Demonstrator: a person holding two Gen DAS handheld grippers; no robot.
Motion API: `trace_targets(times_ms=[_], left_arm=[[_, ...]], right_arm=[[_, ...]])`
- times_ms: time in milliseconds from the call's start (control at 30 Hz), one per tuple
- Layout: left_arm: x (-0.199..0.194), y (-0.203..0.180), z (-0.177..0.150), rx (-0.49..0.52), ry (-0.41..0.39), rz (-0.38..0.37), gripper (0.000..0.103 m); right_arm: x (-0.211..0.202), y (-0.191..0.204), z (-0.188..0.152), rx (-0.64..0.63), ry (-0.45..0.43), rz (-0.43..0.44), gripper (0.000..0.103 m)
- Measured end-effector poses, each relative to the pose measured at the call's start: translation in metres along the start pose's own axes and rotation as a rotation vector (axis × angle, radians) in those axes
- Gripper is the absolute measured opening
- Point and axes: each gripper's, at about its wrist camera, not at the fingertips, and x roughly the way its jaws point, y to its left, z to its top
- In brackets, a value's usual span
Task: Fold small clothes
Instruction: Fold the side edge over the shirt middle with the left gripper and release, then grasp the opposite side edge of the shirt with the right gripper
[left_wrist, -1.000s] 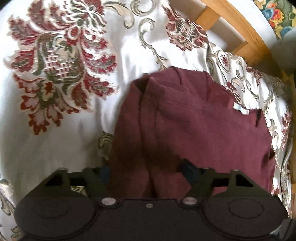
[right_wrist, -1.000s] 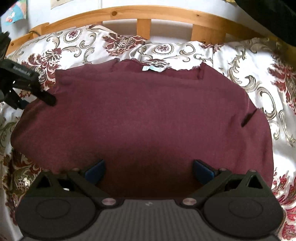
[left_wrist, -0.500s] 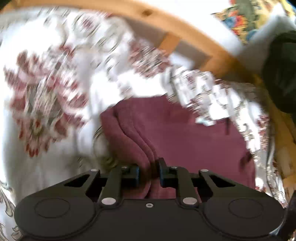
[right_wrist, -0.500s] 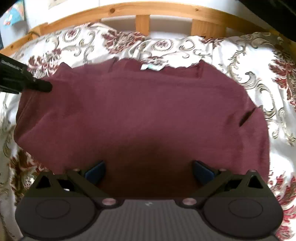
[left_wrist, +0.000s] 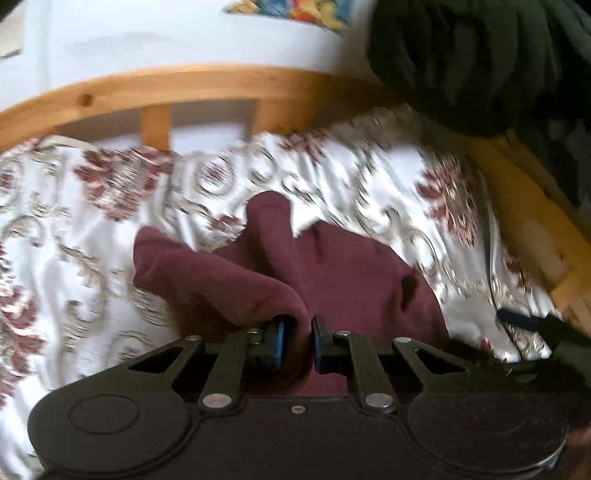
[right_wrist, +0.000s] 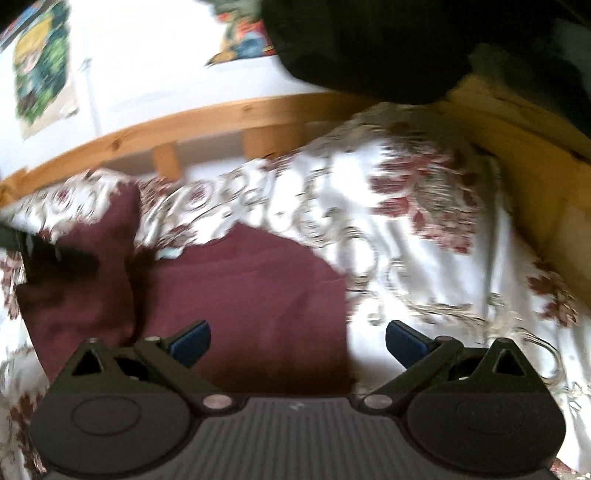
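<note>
The left claw (left_wrist: 296, 343) angles downward, its jaws closing on a fold of maroon cloth (left_wrist: 258, 280) pinched between the blue pads (left_wrist: 279, 341). The right claw (right_wrist: 297, 338) also tilts down, jaws spread wide, apparently gripping nothing, though the frame is blurred.

Maroon garment (left_wrist: 354, 273) — white, red-floral bedspread (left_wrist: 74, 236)

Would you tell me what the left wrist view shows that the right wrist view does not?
Only the left wrist view shows the left gripper closing, its blue pads pinching a raised fold of the maroon garment. Only the right wrist view shows the right gripper, jaws wide and holding nothing, and a poster on the wall. Both show the garment, the floral bedspread and the wooden headboard.
</note>
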Motion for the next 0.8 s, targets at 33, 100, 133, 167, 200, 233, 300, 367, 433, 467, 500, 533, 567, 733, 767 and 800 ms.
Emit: trace_targets(times_ms=[33, 100, 133, 167, 200, 233, 300, 367, 433, 467, 500, 533, 567, 733, 767, 800], left_arm=[[0.008, -0.006, -0.004, 0.003, 0.011, -0.005, 0.015], [0.022, -0.016, -0.013, 0.016, 0.029, -0.009, 0.015], [0.027, -0.021, -0.017, 0.025, 0.032, -0.009, 0.016], [0.03, -0.026, -0.022, 0.034, 0.033, -0.012, 0.016], [0.032, -0.029, -0.025, 0.039, 0.033, -0.019, 0.017], [0.034, -0.031, -0.026, 0.038, 0.035, -0.029, 0.017], [0.033, -0.031, -0.027, 0.014, 0.042, -0.084, 0.019], [0.028, -0.029, -0.026, -0.016, 0.042, -0.116, 0.031], [0.019, -0.028, -0.024, -0.023, 0.024, -0.133, 0.045], [0.013, -0.029, -0.023, -0.025, 0.01, -0.145, 0.056], [0.006, -0.029, -0.023, -0.028, -0.008, -0.159, 0.061], [-0.002, -0.03, -0.022, -0.026, -0.031, -0.176, 0.071], [-0.011, -0.031, -0.021, -0.019, -0.06, -0.197, 0.081], [-0.054, -0.026, -0.024, 0.034, -0.211, -0.263, 0.102], [-0.06, -0.023, -0.026, 0.046, -0.236, -0.254, 0.102], [-0.065, -0.019, -0.029, 0.061, -0.253, -0.242, 0.102]], right_arm=[[-0.003, -0.007, 0.0, 0.023, -0.008, -0.001, 0.103], [-0.006, -0.016, 0.001, 0.061, -0.018, -0.001, 0.103], [-0.005, -0.02, 0.001, 0.075, -0.019, -0.001, 0.103], [-0.005, -0.023, 0.001, 0.082, -0.019, -0.002, 0.103], [-0.004, -0.026, 0.002, 0.087, -0.017, -0.003, 0.103], [-0.002, -0.027, 0.003, 0.091, -0.016, -0.006, 0.103], [0.001, -0.028, 0.003, 0.097, -0.017, -0.012, 0.103], [0.004, -0.029, 0.004, 0.105, -0.013, -0.02, 0.103], [0.007, -0.031, 0.003, 0.11, -0.003, -0.025, 0.103], [0.009, -0.031, 0.002, 0.112, 0.004, -0.028, 0.103], [0.009, -0.031, 0.001, 0.112, 0.009, -0.031, 0.103], [0.01, -0.031, 0.0, 0.112, 0.012, -0.033, 0.103], [0.01, -0.031, -0.001, 0.111, 0.015, -0.04, 0.103], [0.006, -0.033, -0.004, 0.169, -0.041, -0.04, 0.103], [0.004, -0.034, -0.004, 0.202, -0.068, -0.027, 0.103], [0.003, -0.035, -0.005, 0.242, -0.092, 0.001, 0.103]])
